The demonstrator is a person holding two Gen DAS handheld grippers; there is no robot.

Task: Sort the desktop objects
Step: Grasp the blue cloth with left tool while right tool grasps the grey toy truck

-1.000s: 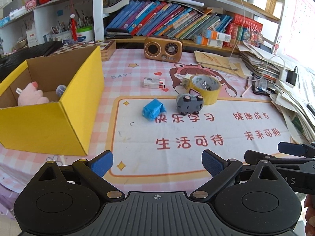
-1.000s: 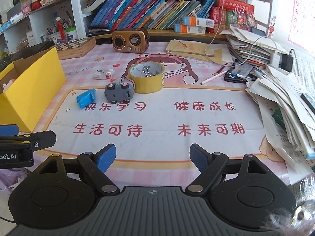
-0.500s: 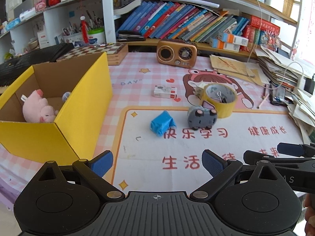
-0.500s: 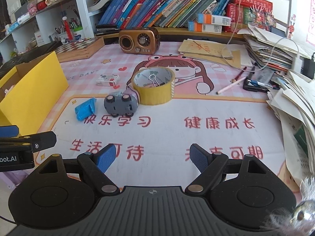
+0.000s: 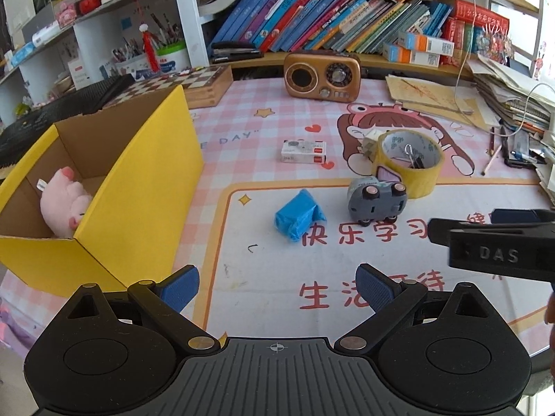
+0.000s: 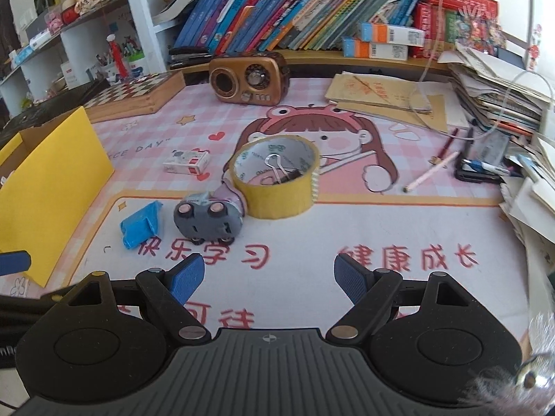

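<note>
A grey toy car [image 5: 377, 200] [image 6: 207, 219] lies on the printed desk mat beside a yellow tape roll [image 5: 409, 163] [image 6: 275, 175] that has a binder clip inside. Left of the car lies a blue crumpled packet [image 5: 298, 219] [image 6: 142, 224], and farther back a small white box [image 5: 304, 151] [image 6: 187, 162]. At the left stands an open yellow carton [image 5: 138, 187] [image 6: 45, 187] with a pink plush toy [image 5: 66, 201] in it. My left gripper [image 5: 277, 291] is open and empty, short of the packet. My right gripper [image 6: 269, 275] is open and empty, just short of the car.
A brown retro radio [image 5: 322, 76] [image 6: 249, 78] and a chessboard box [image 6: 138, 93] stand at the back under a shelf of books. Stacked papers, pens and cables [image 6: 492, 104] crowd the right side. The right gripper's finger [image 5: 492, 239] reaches into the left wrist view.
Both grippers have moved forward over the mat, so the car, packet and tape roll appear closer and larger. Their jaws have kept the same width.
</note>
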